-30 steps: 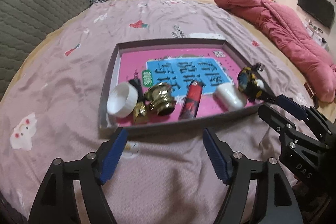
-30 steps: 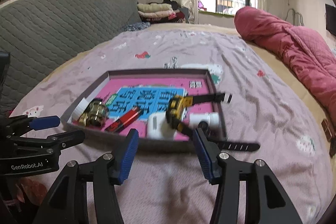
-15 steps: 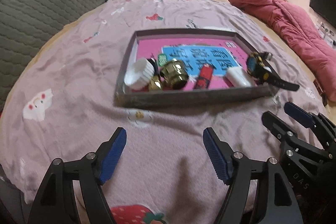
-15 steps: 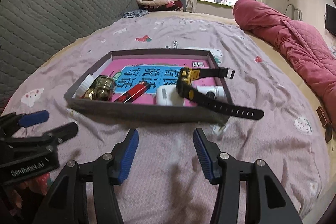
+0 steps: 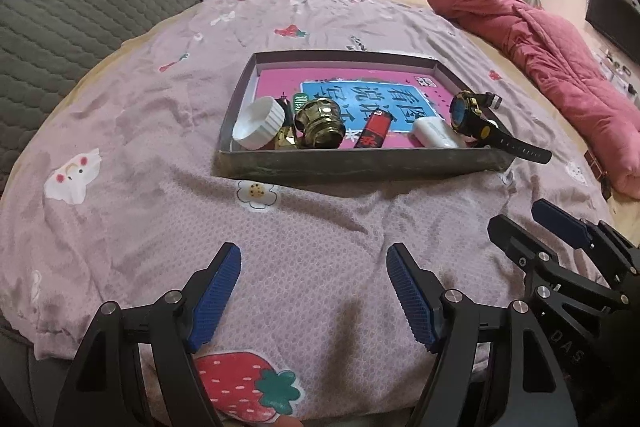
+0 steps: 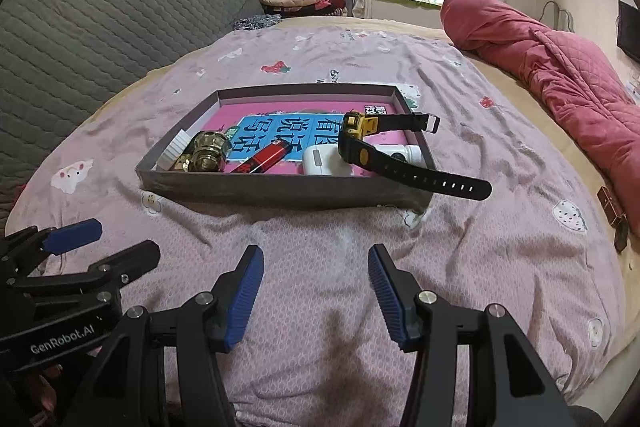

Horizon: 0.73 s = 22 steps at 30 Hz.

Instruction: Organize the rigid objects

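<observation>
Shallow tray [image 5: 360,165], frame centre, on bed [image 5: 132,131]: white cap [image 5: 260,123], brass knob [image 5: 320,125], red lighter [image 5: 374,129], watch [image 5: 472,117]. Left gripper [image 5: 314,291], right gripper [image 6: 316,291], lower frame: fingers apart, empty.

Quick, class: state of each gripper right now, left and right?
Left gripper: open, holding nothing.
Right gripper: open, holding nothing.

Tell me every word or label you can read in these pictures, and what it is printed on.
"GenRobot.AI": on the black body of the left gripper.
"DAS": on the body of the right gripper.
Large Chinese characters on the blue panel inside the tray, seen upside down: hard to make out.
Print on the red lighter: too blurred.
Watch face: nothing readable.
</observation>
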Motion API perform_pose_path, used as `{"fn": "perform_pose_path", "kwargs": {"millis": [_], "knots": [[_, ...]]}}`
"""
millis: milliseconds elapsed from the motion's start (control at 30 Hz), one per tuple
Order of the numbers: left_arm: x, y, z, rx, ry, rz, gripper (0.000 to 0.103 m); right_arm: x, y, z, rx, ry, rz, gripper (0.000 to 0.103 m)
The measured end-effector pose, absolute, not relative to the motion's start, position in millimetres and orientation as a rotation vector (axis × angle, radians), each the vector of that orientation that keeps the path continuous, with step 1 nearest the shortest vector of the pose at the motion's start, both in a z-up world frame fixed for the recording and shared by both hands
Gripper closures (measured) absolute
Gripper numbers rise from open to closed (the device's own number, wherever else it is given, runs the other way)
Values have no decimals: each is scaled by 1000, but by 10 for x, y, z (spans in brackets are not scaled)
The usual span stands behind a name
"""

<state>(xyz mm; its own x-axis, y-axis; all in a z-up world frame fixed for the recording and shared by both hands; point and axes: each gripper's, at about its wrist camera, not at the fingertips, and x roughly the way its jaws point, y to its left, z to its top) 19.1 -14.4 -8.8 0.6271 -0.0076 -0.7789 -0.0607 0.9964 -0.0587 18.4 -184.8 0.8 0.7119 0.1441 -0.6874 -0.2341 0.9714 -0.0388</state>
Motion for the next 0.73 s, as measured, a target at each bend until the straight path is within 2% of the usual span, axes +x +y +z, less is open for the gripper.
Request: {"fn": "perform_pose_path", "kwargs": {"millis": [733], "knots": [[175,-114,-139,-88,904,29,26,192,-1885,-44,-117,777,200,49]]}}
